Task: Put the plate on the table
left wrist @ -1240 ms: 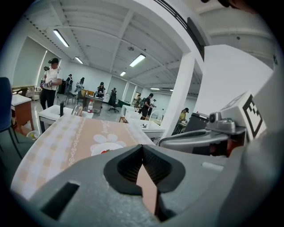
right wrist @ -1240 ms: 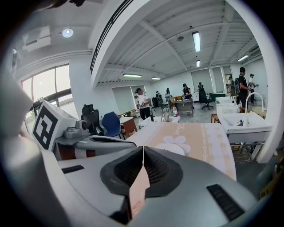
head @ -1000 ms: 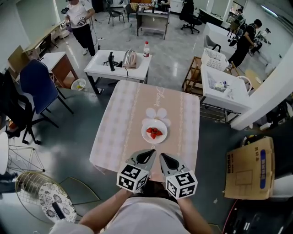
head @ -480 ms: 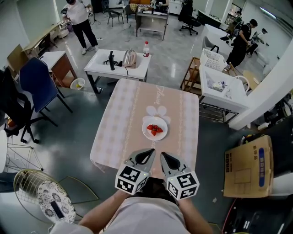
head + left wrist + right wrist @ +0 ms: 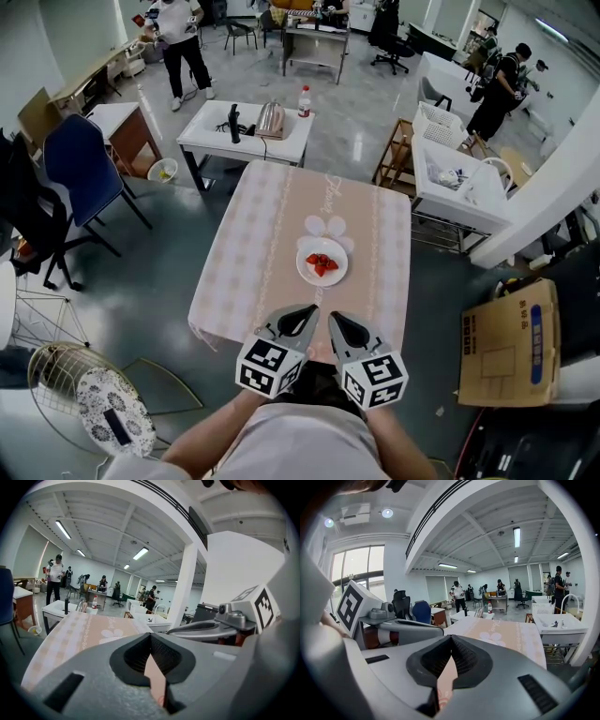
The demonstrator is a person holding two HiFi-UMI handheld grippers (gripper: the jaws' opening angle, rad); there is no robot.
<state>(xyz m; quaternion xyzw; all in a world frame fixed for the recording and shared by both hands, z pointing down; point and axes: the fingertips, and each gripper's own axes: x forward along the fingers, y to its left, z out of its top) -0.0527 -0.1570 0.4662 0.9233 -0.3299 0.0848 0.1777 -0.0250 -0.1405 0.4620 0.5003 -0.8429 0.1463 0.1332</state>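
Note:
A white plate [image 5: 322, 262] with red strawberries on it rests on the table [image 5: 248, 248], which has a pink checked cloth, right of the table's middle. My left gripper [image 5: 312, 309] and right gripper [image 5: 331, 317] hang side by side over the table's near edge, a short way from the plate and not touching it. Both are shut, with nothing held. In the left gripper view the left gripper's [image 5: 150, 634] tips meet and the cloth shows past them. The right gripper view shows the right gripper [image 5: 451, 637] the same way. The plate is hidden behind the jaws in both gripper views.
Beyond the table stands a white side table [image 5: 211, 141] with a kettle and a bottle. A blue chair [image 5: 80, 164] is at the left and a floor fan [image 5: 89, 403] at the lower left. At the right are a white bench [image 5: 487, 202] and a cardboard box [image 5: 511, 342]. People stand far off.
Both grippers stay shut and side by side, and the gap between them and the plate has grown a little. A person at the back has walked to the right.

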